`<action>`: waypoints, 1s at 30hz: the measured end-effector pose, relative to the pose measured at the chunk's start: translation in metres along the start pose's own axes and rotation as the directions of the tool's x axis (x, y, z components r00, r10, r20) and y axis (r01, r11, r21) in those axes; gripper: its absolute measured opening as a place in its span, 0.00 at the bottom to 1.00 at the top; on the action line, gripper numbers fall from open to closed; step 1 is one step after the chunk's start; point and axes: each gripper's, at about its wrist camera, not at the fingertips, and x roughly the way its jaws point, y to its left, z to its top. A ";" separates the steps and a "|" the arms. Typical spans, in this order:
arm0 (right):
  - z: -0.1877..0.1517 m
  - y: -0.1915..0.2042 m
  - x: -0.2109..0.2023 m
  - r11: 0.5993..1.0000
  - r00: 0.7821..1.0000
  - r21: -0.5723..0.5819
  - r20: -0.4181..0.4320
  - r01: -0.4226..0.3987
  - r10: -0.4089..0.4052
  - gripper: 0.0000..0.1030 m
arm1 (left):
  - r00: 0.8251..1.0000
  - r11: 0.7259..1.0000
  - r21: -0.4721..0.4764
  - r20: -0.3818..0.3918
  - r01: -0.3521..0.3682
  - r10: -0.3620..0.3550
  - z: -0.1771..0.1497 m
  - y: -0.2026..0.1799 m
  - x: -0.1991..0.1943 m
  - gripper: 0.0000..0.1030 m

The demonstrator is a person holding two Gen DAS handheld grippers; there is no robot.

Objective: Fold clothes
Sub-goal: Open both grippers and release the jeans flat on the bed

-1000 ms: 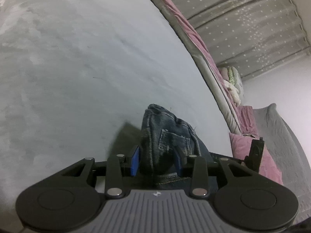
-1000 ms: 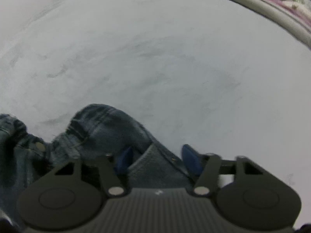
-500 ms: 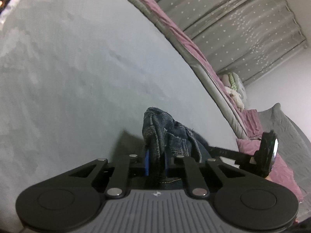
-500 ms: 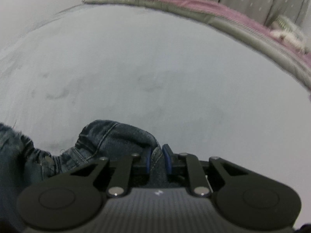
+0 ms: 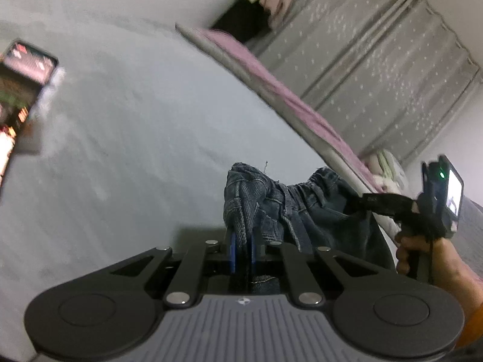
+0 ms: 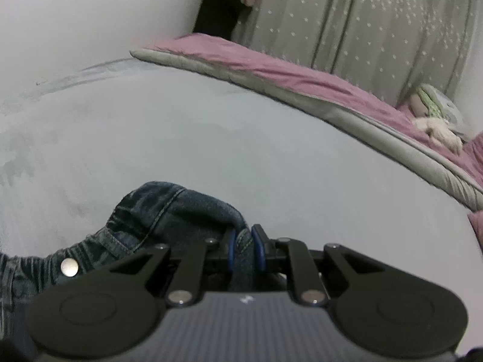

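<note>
Through the left wrist camera, I see my left claw [image 5: 241,249] pinched almost fully together, its blue pads [image 5: 232,252] clamping a bunched fold of the dark denim jeans [image 5: 302,208]. The gathered cloth stands up out of the claw in a rumpled peak, and the elastic waistband runs off to the right, so the garment's long line in this view goes sideways toward my other tool. Over there the right claw [image 5: 359,200] reaches into the far end of the waistband; a hand [image 5: 413,250] grips its handle, and a small lit screen sits on its back. Its fingers are buried in the denim from this angle. The jeans hang above the pale grey bed sheet [image 5: 135,150]. A phone [image 5: 21,90] with a bright screen lies at the left edge, blurred. A pink-and-grey quilt [image 5: 286,99] and a dotted grey curtain [image 5: 377,60] fill the background.

From the right wrist camera, my right claw [image 6: 247,247] is likewise nearly closed, with only a thin wad of denim between its blue pads [image 6: 258,247]. The jeans [image 6: 169,211] trail away to the left and down, a metal waist button [image 6: 69,266] showing just left of the claw's linkage. The sheet [image 6: 211,138] spreads beyond, bordered by the quilt [image 6: 302,81], with a soft toy [image 6: 434,117] lying on it at the right.
</note>
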 end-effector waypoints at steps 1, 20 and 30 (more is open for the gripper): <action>0.005 0.008 0.003 1.000 1.000 -0.002 0.009 -0.012 0.012 0.13 | 1.000 1.000 -0.001 0.018 -0.013 0.013 0.001 0.001 -0.002 0.07; 0.034 0.129 0.087 0.992 0.992 -0.041 0.019 -0.122 0.123 0.13 | 0.945 0.953 -0.023 0.127 -0.302 0.303 0.015 0.040 0.011 0.07; 0.018 0.138 0.103 0.993 0.993 -0.024 -0.007 -0.118 0.118 0.27 | 0.916 0.919 -0.002 0.076 -0.395 0.394 0.011 0.036 0.025 0.23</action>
